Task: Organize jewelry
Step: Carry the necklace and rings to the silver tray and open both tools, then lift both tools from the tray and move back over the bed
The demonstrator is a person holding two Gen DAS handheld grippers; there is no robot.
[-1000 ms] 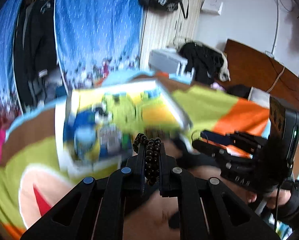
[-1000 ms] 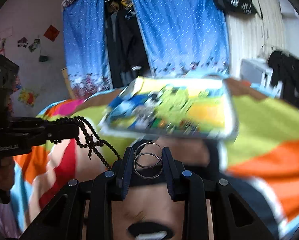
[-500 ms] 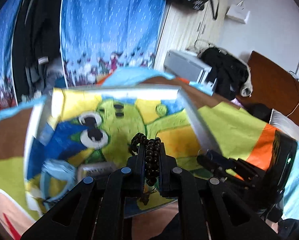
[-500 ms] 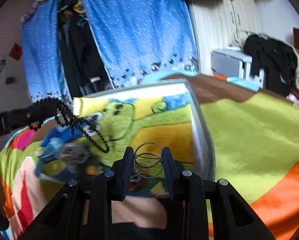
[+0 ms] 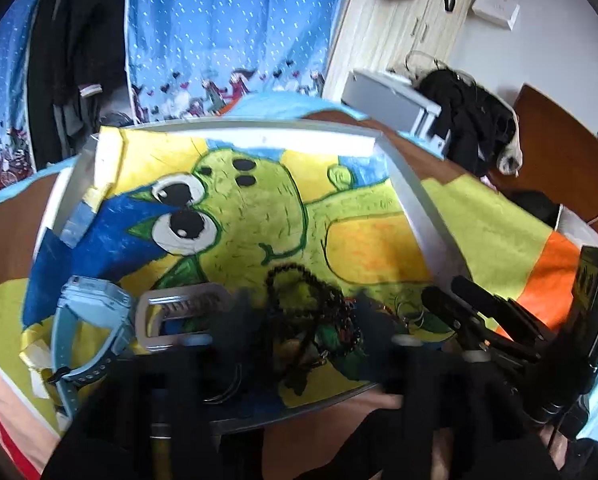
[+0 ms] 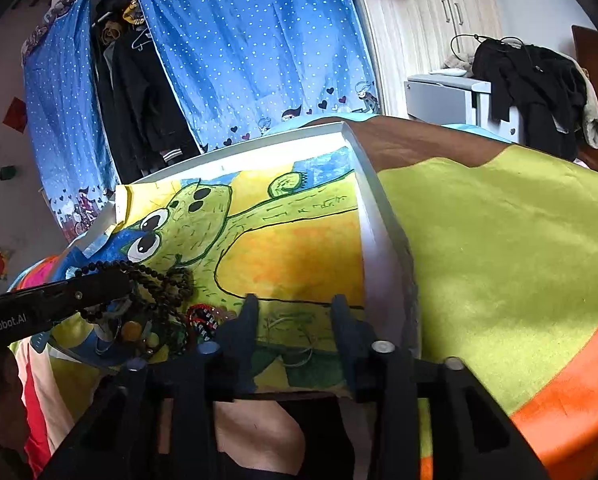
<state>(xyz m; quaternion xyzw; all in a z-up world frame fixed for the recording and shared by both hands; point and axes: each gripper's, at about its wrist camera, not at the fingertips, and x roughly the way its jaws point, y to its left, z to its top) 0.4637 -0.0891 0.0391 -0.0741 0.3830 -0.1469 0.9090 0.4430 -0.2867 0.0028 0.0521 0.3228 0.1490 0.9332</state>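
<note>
A white tray (image 5: pixel 423 216) lined with a green cartoon drawing lies on the bed; it also shows in the right wrist view (image 6: pixel 379 240). My left gripper (image 5: pixel 299 320) is open and blurred over the tray's near edge, with the black bead necklace (image 5: pixel 299 292) lying under it on a pile of jewelry. From the right wrist view the necklace (image 6: pixel 159 280) drapes off the left fingers (image 6: pixel 79 292) onto the pile. My right gripper (image 6: pixel 295 312) is open over the tray, and two thin silver hoops (image 6: pixel 299 352) lie on the drawing between its fingers.
A light blue watch (image 5: pixel 95 320) and a grey clip (image 5: pixel 179 316) lie at the tray's near left. A red and black beaded piece (image 6: pixel 203 316) sits in the pile. The bed cover (image 6: pixel 499 248) is green and orange. A blue curtain (image 6: pixel 239 48) hangs behind.
Both grippers moved down over the tray and opened. The bead necklace dropped from the left jaws onto the pile, and the silver hoops dropped from the right jaws onto the drawing.
</note>
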